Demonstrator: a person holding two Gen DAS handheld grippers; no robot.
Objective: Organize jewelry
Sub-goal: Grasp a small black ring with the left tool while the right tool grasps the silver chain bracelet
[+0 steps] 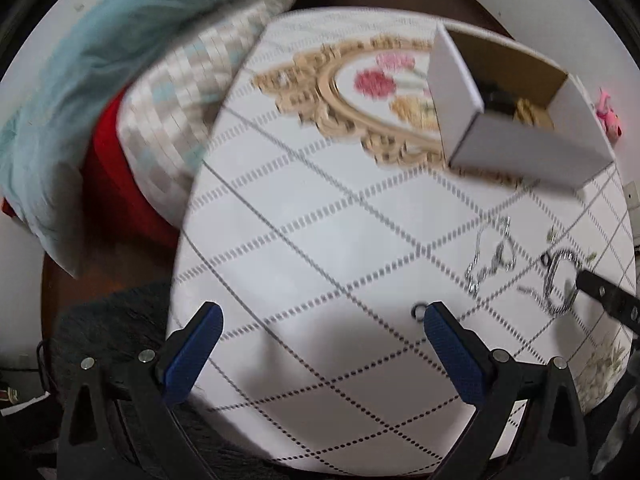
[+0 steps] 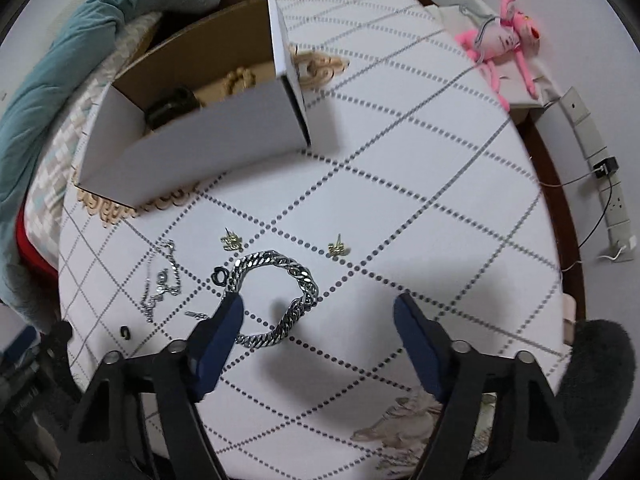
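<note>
Box (image 2: 192, 148) far left on table (image 2: 440, 200), open. Steel bracelet (image 2: 276, 300) near centre, by right gripper (image 2: 318, 312), jaws apart: prob. heavy, limp, slippery; grab across links. Thin chain (image 2: 160, 280) left, earrings (image 2: 232, 242) small, fiddly. Left gripper (image 1: 322, 320) jaws apart, empty.

A round table (image 2: 420, 168) in a white, grey-dotted diamond-patterned cloth stood on dark brown floor (image 2: 556, 184). Teal bedding (image 1: 100, 44) lay far left; a white wall (image 2: 592, 20) rose right.
</note>
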